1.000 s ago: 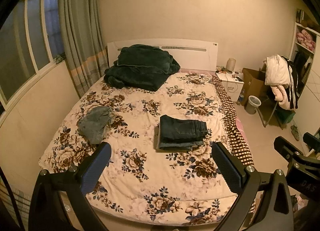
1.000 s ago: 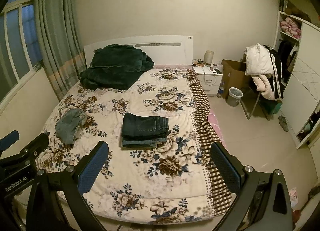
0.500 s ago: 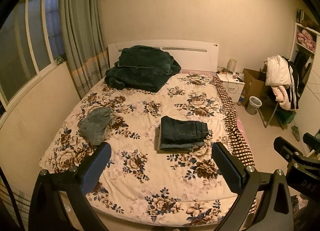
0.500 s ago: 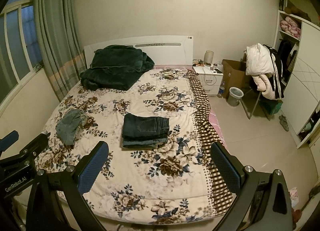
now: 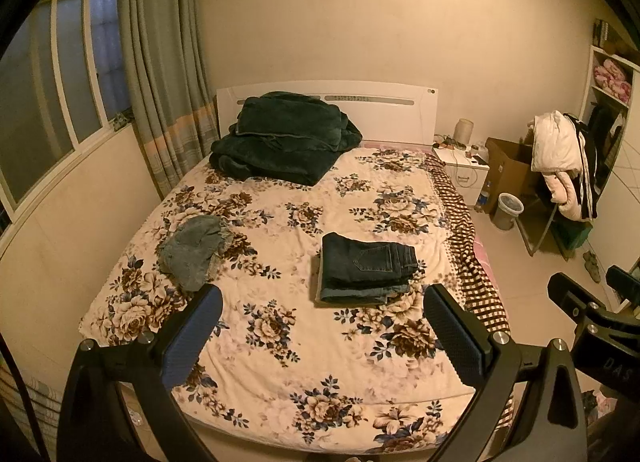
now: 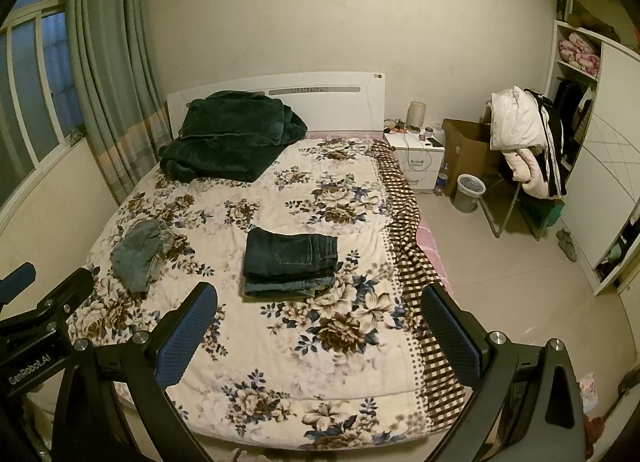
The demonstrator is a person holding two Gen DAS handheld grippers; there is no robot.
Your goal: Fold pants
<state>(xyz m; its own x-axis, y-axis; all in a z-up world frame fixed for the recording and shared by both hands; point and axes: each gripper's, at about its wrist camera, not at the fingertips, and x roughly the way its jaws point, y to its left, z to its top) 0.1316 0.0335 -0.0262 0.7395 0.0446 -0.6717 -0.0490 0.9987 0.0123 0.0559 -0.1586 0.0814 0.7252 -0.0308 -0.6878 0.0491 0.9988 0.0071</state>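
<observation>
Jeans lie on the bed (image 5: 280, 342) in two lots: a folded stack of dark pants (image 5: 366, 268) right of the middle of the floral cover, and a crumpled pale denim piece (image 5: 194, 252) well apart from it at about 9 o'clock. In the left wrist view the left gripper (image 5: 322, 336) hangs above the foot of the bed, its jaws spread wide and empty; the folded stack sits just beyond it at 12 to 1 o'clock, the crumpled piece at 10 o'clock past the left finger. In the right wrist view the right gripper (image 6: 320, 332) is likewise gaping and holds nothing, with the folded stack (image 6: 290, 262) ahead at 11 o'clock and the crumpled piece (image 6: 140, 252) further off at 10 o'clock. Neither gripper touches any cloth. A dark green blanket (image 5: 280, 138) is heaped against the headboard (image 5: 384, 106) at 12 o'clock. A nightstand (image 6: 418, 158) and a bin (image 6: 470, 194) stand on the floor at 2 o'clock.
</observation>
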